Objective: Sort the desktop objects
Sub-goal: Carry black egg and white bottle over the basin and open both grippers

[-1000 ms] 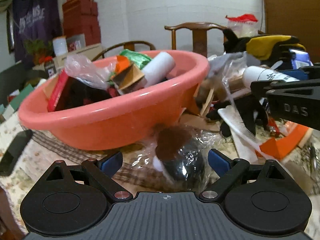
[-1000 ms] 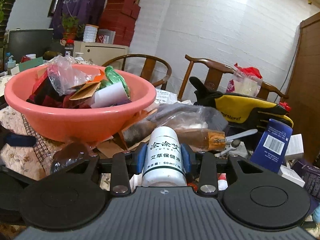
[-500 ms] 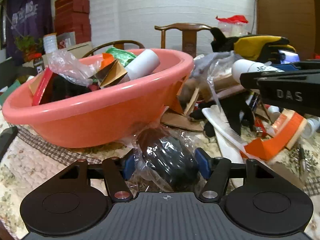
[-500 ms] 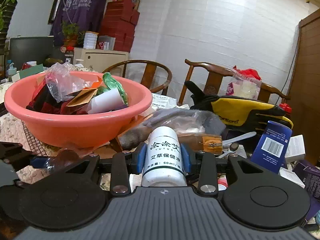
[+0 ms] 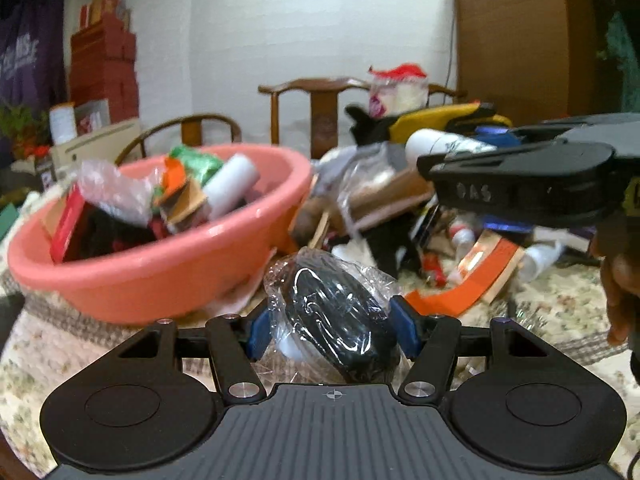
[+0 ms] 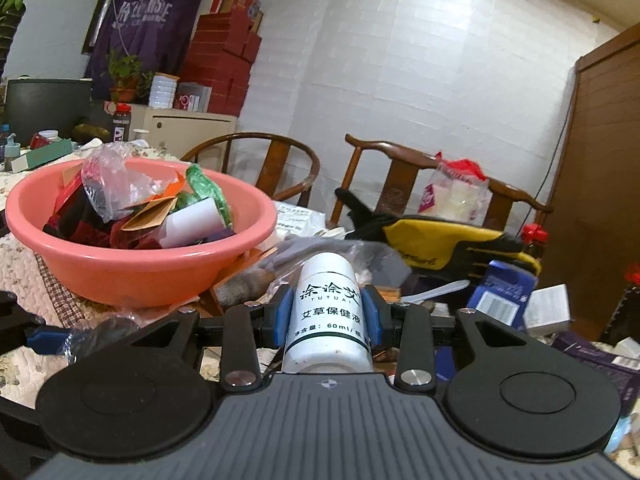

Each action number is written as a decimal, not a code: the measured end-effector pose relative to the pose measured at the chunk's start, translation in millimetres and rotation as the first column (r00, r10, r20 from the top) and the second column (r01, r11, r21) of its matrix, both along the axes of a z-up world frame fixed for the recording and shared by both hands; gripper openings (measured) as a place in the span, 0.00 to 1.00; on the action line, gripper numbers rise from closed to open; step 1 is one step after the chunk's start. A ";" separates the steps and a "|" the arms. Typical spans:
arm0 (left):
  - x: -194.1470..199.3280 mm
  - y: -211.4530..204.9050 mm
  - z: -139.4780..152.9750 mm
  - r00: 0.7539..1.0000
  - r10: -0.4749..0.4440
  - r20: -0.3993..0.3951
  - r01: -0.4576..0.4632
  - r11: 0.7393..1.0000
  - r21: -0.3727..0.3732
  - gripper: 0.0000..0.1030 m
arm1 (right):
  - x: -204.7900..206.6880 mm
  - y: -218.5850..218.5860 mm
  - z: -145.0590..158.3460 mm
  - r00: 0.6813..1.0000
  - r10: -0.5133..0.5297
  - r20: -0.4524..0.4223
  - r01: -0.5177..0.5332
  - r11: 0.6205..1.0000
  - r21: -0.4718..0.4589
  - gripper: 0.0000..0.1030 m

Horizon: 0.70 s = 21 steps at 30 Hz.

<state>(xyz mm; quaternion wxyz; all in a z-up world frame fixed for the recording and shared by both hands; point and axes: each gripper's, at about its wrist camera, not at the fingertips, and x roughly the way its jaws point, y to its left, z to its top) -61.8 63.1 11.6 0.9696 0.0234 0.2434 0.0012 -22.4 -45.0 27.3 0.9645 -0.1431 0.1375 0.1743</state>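
Lifted now off the tablecloth (image 5: pixel 48 344), black object in clear wrap (image 5: pixel 332 312), pinched between blue pads of left gripper (image 5: pixel 332 330), just beside pink basin (image 5: pixel 168 276). Right gripper (image 6: pixel 327 314) clamped on white bottle (image 6: pixel 326 312), held right of same basin, above the clutter.

Behind the tabletop (image 6: pixel 16 256) stand two dark wooden chairs (image 6: pixel 392 176) against a white brick wall (image 6: pixel 420 80), red boxes (image 6: pixel 224 64) stacked on a cream cabinet (image 6: pixel 184 128), a purple banner (image 6: pixel 148 16) and a brown wardrobe (image 6: pixel 600 152)
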 end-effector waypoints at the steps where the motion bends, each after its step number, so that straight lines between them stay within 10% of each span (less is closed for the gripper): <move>1: -0.8 -1.1 5.4 1.000 -0.002 0.015 0.002 1.000 0.009 0.61 | -2.0 -0.4 2.6 1.000 -0.003 0.005 0.003 1.000 0.000 0.40; 21: 71.9 116.7 83.4 0.971 0.169 0.167 -0.196 0.967 0.164 0.61 | 45.0 129.1 68.9 0.975 0.211 0.067 -0.216 0.972 0.088 0.41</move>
